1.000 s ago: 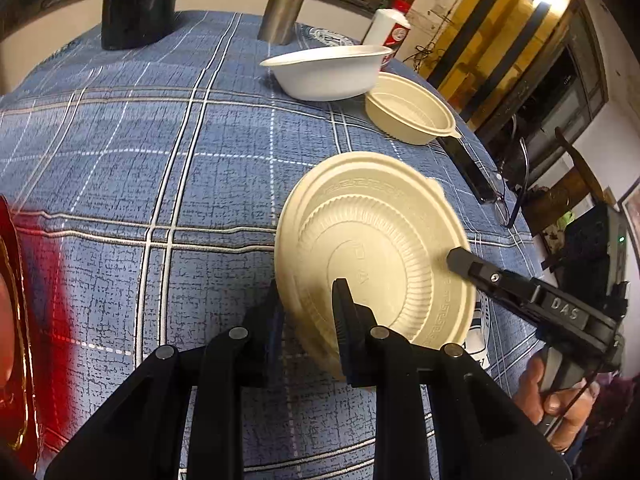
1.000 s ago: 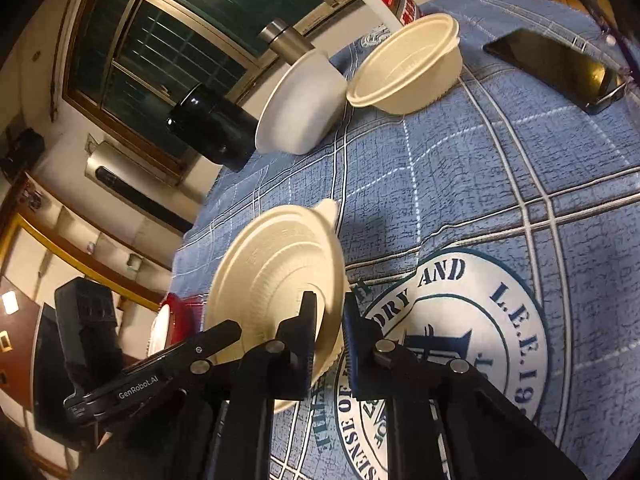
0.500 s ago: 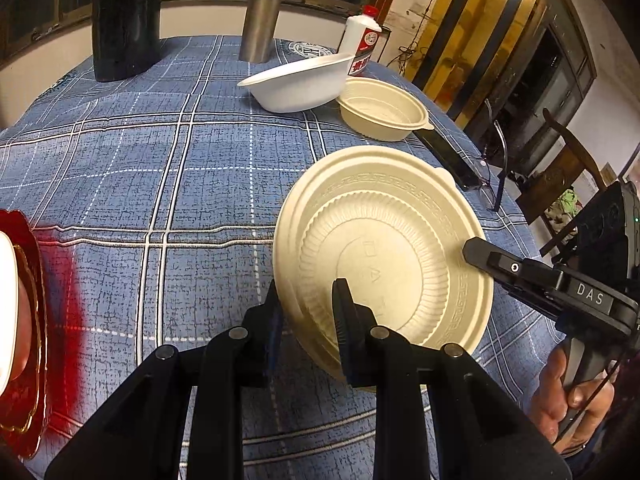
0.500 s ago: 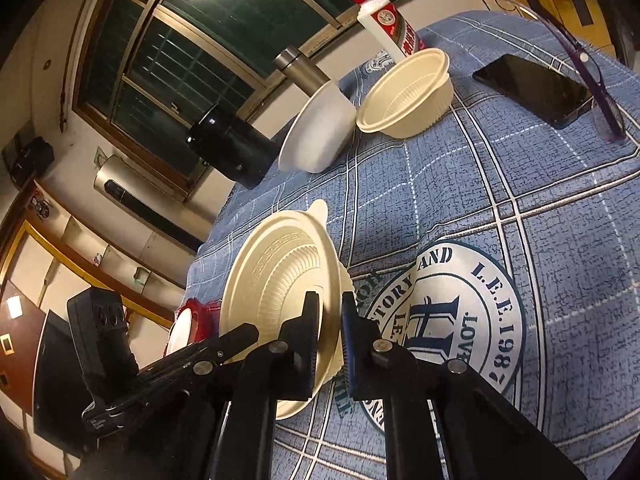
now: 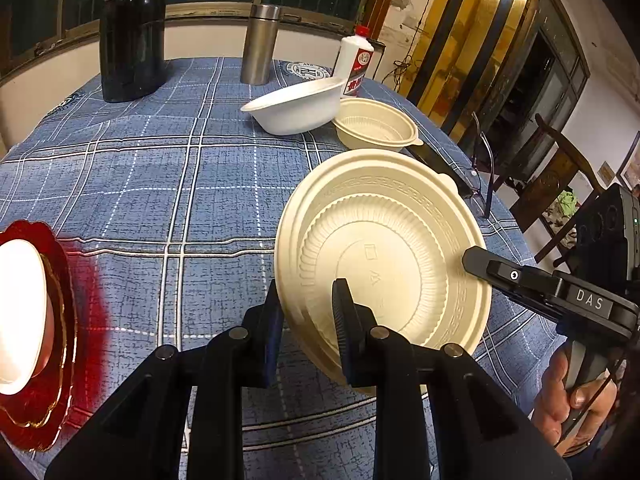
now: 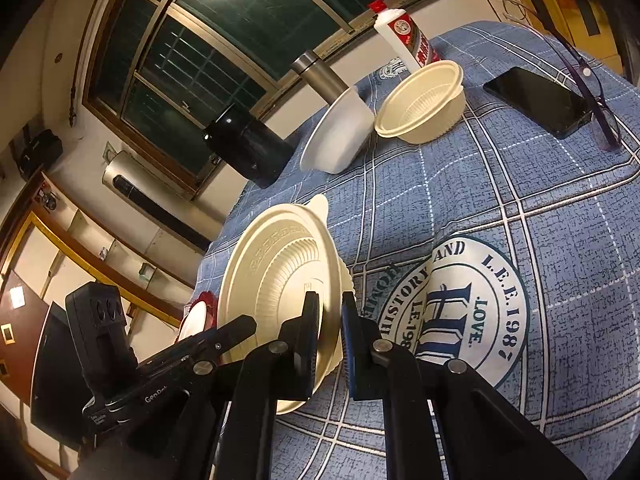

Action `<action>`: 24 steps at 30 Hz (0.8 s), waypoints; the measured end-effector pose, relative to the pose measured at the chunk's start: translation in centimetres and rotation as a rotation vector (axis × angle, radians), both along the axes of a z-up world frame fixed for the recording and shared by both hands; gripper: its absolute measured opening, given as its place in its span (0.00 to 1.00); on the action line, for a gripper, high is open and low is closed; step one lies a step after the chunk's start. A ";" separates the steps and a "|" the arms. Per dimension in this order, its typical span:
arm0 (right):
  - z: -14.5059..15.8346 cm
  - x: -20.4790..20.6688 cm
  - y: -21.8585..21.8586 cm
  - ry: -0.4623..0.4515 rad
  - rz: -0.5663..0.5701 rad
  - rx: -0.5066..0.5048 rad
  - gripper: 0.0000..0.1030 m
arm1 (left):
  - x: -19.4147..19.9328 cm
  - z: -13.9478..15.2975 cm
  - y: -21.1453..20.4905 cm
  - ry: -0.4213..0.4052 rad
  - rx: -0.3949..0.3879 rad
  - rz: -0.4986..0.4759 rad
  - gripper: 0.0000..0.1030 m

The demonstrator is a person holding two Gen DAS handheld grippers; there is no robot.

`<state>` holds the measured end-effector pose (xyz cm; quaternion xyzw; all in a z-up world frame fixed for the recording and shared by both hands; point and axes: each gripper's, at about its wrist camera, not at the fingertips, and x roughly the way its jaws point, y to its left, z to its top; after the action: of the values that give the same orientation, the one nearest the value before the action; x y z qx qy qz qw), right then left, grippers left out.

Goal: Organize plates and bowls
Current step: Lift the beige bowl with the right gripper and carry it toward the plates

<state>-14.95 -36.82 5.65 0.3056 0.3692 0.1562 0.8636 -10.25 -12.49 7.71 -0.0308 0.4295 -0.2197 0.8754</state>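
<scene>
A cream plastic bowl (image 5: 384, 256) is held tilted above the blue checked tablecloth, its inside facing the left wrist camera. My left gripper (image 5: 306, 312) is shut on its near rim. My right gripper (image 6: 329, 320) is shut on the opposite rim, and it shows in the left wrist view (image 5: 476, 260). The bowl also shows in the right wrist view (image 6: 280, 264). A second cream bowl (image 5: 376, 130) and a white bowl (image 5: 298, 106) sit at the back of the table. A red plate (image 5: 60, 320) with a white bowl (image 5: 20, 312) on it lies at the left.
A black canister (image 5: 132, 44), a steel flask (image 5: 260, 44) and a white bottle with a red cap (image 5: 358, 64) stand at the far edge. A black phone (image 6: 536, 100) and glasses (image 6: 596, 92) lie at the right. A round printed emblem (image 6: 460, 308) marks the cloth.
Both grippers have lifted the cream bowl higher and drawn back from the table. More of the far edge and the red plate at the left has come into view.
</scene>
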 end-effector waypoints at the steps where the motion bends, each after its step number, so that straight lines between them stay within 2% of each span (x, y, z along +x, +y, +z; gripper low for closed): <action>1: 0.1 0.0 0.2 -0.002 0.003 -0.005 0.10 | 0.0 0.0 0.1 -0.002 -0.002 0.001 0.21; 10: 0.9 0.2 1.5 -0.016 0.024 -0.016 0.10 | -0.9 1.2 1.7 -0.042 -0.023 0.018 0.21; 24: 1.0 0.2 2.9 -0.009 0.045 -0.036 0.10 | -1.3 1.7 3.0 -0.058 -0.041 0.028 0.21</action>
<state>-14.72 -33.90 6.62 0.2810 0.3748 0.1703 0.8669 -11.56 -9.48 9.42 -0.0485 0.3987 -0.2171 0.8897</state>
